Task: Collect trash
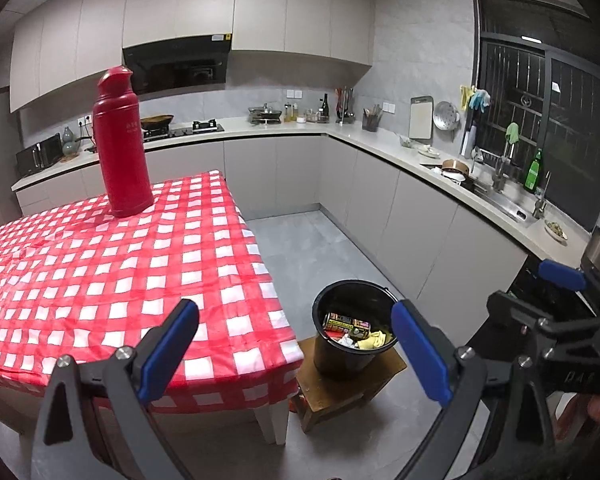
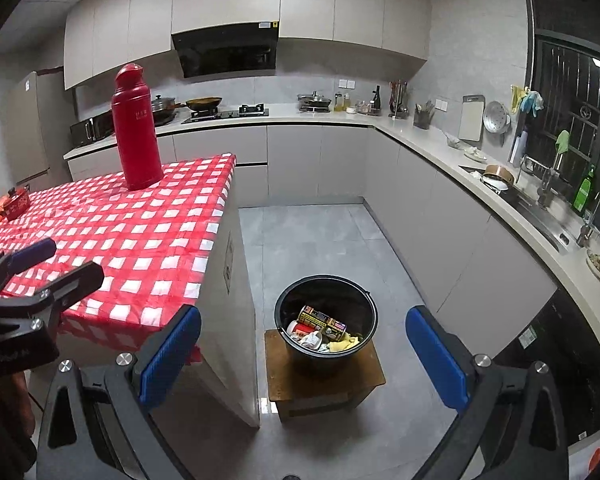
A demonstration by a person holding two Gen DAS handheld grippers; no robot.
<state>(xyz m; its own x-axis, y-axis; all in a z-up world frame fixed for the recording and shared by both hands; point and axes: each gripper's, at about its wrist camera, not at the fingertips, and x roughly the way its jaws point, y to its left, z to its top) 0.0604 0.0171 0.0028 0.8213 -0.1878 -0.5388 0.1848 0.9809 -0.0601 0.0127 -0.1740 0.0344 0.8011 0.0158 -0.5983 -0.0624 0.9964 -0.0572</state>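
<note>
Both claws stand released and empty. The left claw (image 1: 296,344) has its blue pads spread wide, hanging over the near corner of the checkered tabletop (image 1: 100,280), with the black bucket (image 1: 354,336) between and just beyond its fingers, lower down. The right claw (image 2: 302,350) is likewise spread with nothing between its pads, and it frames the same black bucket (image 2: 326,320) almost dead centre, below and ahead of it. In the right wrist view the left claw shows at the far left edge, over the tabletop; in the left wrist view the right claw shows at the far right.

Judging by this, the collecting looks close to finished: no loose rubbish shows on the visible part of the tabletop, only a tall red thermos (image 1: 120,144) well beyond the left claw and a small red pot (image 2: 16,204) far off to the right claw's left. The next move would call for checking the tabletop for anything left over; if something turns up, a claw must go down to it, clench it and carry it over the bucket.

The trash (image 2: 324,330) lies inside the bucket: printed cartons or cans, crumpled white paper and a yellow scrap, piled low against the near wall, well under the rim. The bucket stands upright on a low wooden stool (image 2: 324,380) on the floor, just beside the tabletop's corner.
</note>
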